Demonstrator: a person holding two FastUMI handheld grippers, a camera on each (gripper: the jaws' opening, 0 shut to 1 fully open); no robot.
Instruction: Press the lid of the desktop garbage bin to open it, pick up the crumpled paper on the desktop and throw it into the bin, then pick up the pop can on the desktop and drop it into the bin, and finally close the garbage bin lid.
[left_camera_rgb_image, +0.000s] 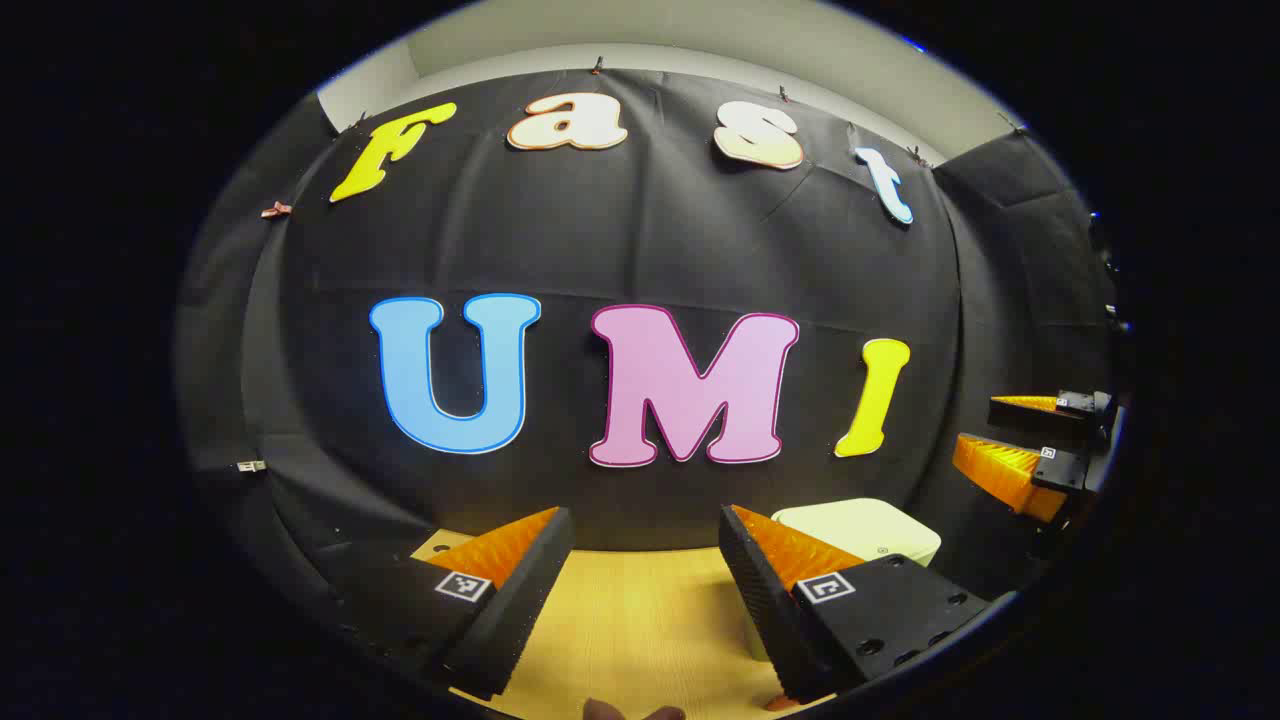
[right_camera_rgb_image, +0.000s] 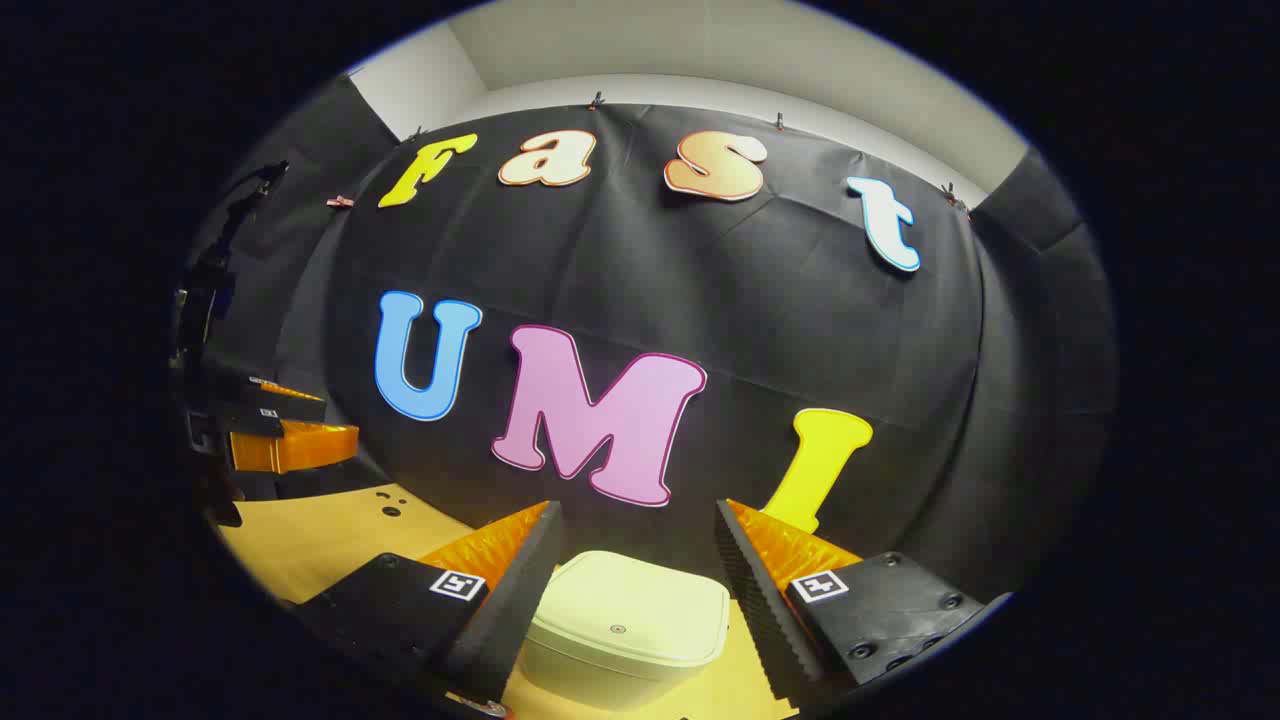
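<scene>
Left gripper (left_camera_rgb_image: 645, 545): fingers spread apart, nothing between them, raised above a wooden tabletop (left_camera_rgb_image: 640, 620). Garbage bin (left_camera_rgb_image: 865, 528): pale, lid closed, standing on the tabletop just behind and right of the right-hand finger, partly hidden by it. Right gripper (left_camera_rgb_image: 1000, 435): far right edge, seen side-on, its two fingers apart, held in the air above the level of the bin. Small rounded shapes at the bottom edge (left_camera_rgb_image: 630, 712): too little shows to identify
</scene>
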